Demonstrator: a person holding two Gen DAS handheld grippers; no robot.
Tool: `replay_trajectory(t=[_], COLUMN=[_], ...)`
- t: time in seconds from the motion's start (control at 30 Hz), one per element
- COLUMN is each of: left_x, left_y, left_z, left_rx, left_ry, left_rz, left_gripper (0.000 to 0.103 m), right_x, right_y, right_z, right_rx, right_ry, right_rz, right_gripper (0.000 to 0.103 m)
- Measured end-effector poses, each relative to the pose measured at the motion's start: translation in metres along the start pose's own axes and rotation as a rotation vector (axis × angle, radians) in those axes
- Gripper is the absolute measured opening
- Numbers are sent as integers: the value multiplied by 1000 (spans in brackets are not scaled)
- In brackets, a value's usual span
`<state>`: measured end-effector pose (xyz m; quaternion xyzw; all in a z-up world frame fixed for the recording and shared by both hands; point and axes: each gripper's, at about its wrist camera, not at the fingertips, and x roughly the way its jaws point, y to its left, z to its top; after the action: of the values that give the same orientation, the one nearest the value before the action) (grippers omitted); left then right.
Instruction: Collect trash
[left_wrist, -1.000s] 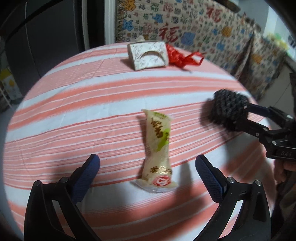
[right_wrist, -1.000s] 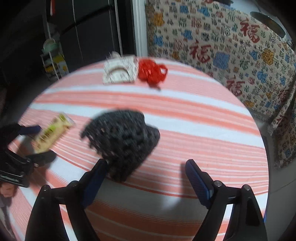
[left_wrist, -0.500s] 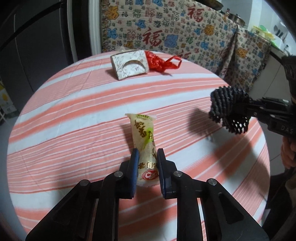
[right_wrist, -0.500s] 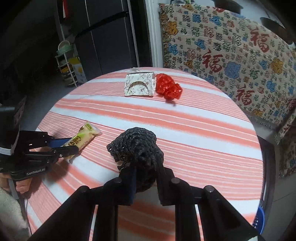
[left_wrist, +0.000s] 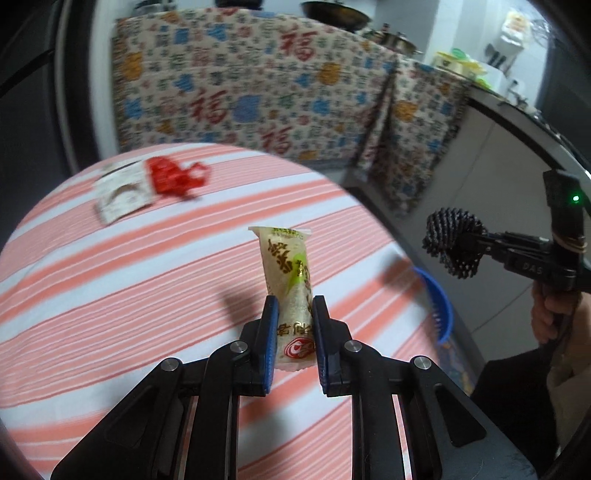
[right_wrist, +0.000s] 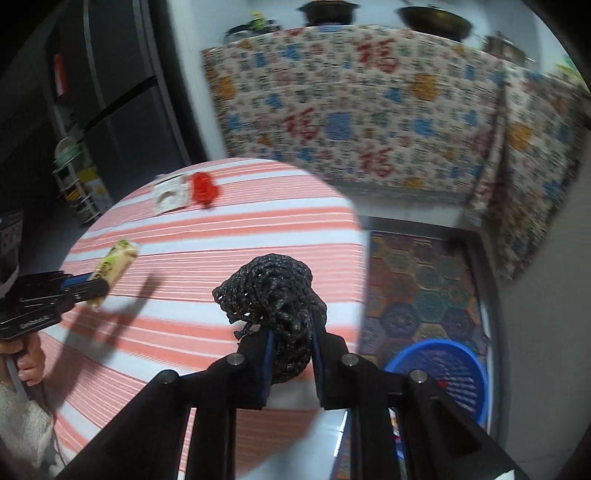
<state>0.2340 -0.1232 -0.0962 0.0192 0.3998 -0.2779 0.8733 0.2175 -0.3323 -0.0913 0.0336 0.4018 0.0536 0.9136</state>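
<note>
My left gripper (left_wrist: 294, 310) is shut on a yellow-green snack wrapper (left_wrist: 287, 269) and holds it upright above the round striped table (left_wrist: 110, 280). The wrapper also shows in the right wrist view (right_wrist: 114, 264). My right gripper (right_wrist: 291, 339) is shut on a black foam net (right_wrist: 275, 295), lifted past the table's right edge; the net shows in the left wrist view (left_wrist: 452, 242) too. A blue bin (right_wrist: 443, 373) stands on the floor below and to the right of the net.
A patterned tissue box (left_wrist: 120, 194) and a red plastic bag (left_wrist: 173, 177) lie at the table's far side. A cloth-covered counter (left_wrist: 295, 92) stands behind the table. A patterned mat (right_wrist: 417, 288) covers the floor by the bin.
Both grippers closed on their items, the wrapper and the net, and lifted them off the table. The right one has swung right, beyond the table edge, towards the blue bin.
</note>
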Motion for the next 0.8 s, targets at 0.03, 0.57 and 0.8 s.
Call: replay_trajectory(t=[0.03, 0.57, 0.8], left_x=[7, 144, 210], left_y=[-15, -230, -264], left_z=[5, 48, 41], left_rx=[11, 173, 226], left_ry=[3, 103, 153], left_rz=[-27, -290, -284], left_gripper=[17, 17, 17], right_x=[-5, -15, 7], right_y=[-17, -209, -245], right_z=[-4, -87, -104], right_rx=[25, 361, 407], right_ry=[-1, 20, 52], right_rz=[-22, -249, -263], right_gripper=[18, 18, 18])
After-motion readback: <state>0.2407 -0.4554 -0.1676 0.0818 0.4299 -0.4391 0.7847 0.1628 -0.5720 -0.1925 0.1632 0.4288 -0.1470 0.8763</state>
